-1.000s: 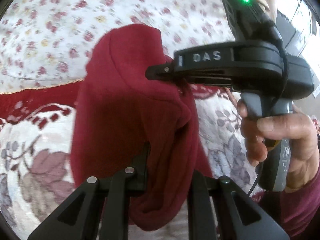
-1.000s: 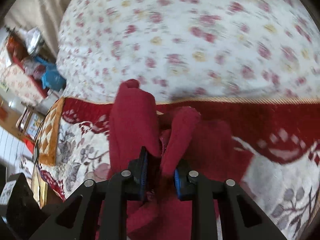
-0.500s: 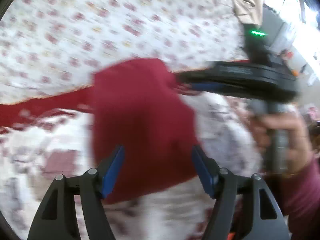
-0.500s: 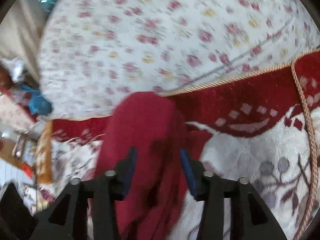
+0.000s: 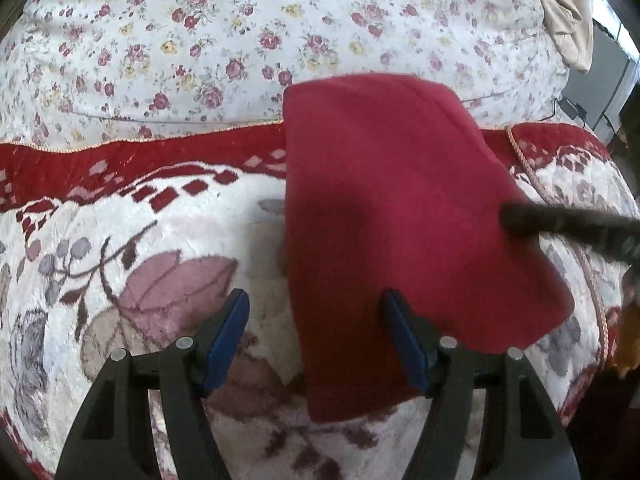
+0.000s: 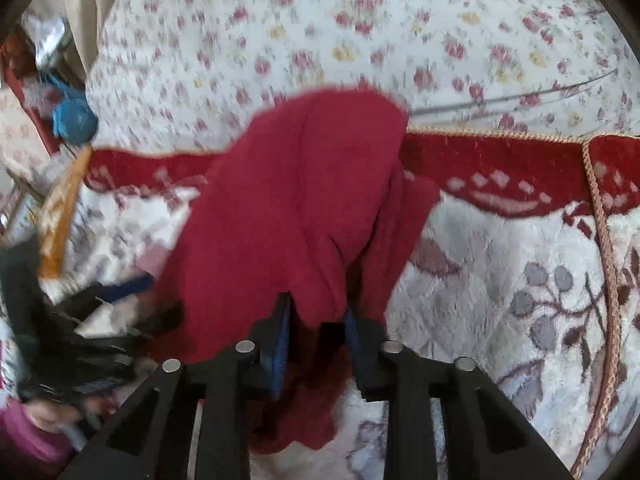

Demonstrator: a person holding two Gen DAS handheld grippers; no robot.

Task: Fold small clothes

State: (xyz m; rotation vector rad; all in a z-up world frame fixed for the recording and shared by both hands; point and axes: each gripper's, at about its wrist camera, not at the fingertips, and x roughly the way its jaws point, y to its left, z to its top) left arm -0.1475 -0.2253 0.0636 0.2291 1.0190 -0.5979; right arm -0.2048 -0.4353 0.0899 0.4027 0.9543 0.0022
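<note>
The red garment (image 5: pixel 392 216) lay spread over a plush blanket (image 5: pixel 120 264) patterned with leaves and a red border, its far edge reaching onto the floral bedsheet (image 5: pixel 200 40) behind. In the left wrist view the left gripper (image 5: pixel 316 340) had its blue-padded fingers (image 5: pixel 226 340) wide apart and held nothing; one finger stood over the bare blanket just beside the garment's left edge, the other over the cloth itself. A dark, blurred fingertip of the right gripper (image 5: pixel 560 228) came in from the right and overlapped the garment's right side. In the right wrist view the right gripper (image 6: pixel 318 344) had its fingers (image 6: pixel 280 340) drawn close together on a hanging fold of the garment, so the cloth rose from the blanket and draped over and between them, with more fabric bunched below. The left gripper showed there only as a blurred dark shape at the lower left. A beige cloth (image 5: pixel 568 8) lay at the far right corner of the bed.
</note>
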